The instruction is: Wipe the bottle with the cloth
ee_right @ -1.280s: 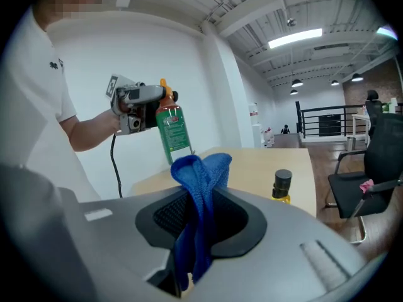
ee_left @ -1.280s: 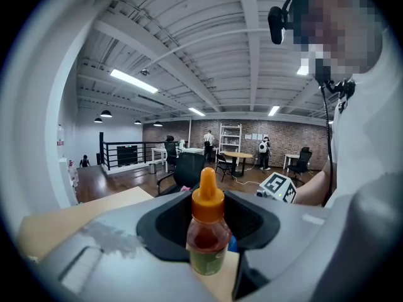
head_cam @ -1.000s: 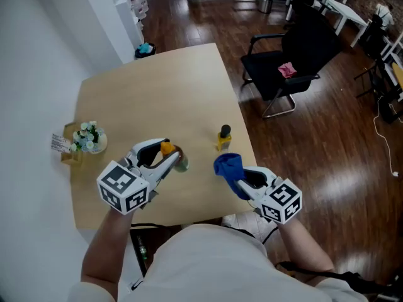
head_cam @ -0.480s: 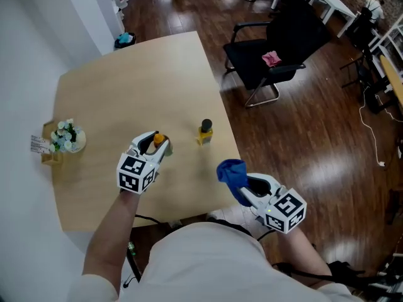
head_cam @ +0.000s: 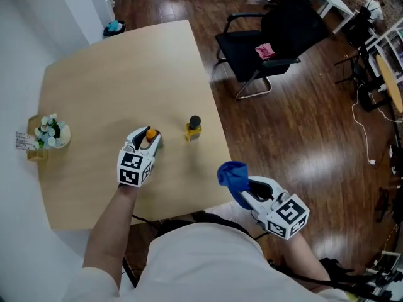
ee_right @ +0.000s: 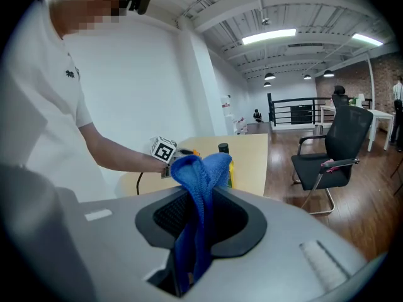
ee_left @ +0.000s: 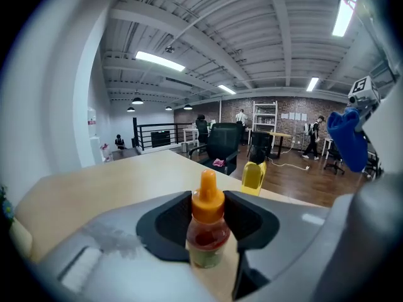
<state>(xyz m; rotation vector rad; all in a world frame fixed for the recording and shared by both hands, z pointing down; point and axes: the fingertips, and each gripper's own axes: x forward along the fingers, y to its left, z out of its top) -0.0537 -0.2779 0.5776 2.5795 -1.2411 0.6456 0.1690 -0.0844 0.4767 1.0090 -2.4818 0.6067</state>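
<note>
A small sauce bottle point(head_cam: 150, 134) with an orange cap stands upright on the beige table point(head_cam: 107, 74). My left gripper point(head_cam: 146, 142) is shut on it, and in the left gripper view the bottle point(ee_left: 206, 234) sits squeezed between both dark pads. My right gripper point(head_cam: 244, 186) hangs off the table's right edge, above the floor, shut on a blue cloth point(head_cam: 232, 175). The cloth point(ee_right: 200, 187) sticks up out of the right gripper's jaws in a bunched fold. Cloth and bottle are well apart.
A yellow bottle point(head_cam: 193, 129) with a black cap stands on the table just right of the held bottle. A small flower pot point(head_cam: 50, 133) sits at the table's left edge. A black office chair point(head_cam: 271, 33) stands on the wood floor beyond the right edge.
My right gripper has drawn back with the cloth, from beside the yellow bottle to past the table's right edge. The left gripper still holds the orange-capped bottle and has straightened up.
</note>
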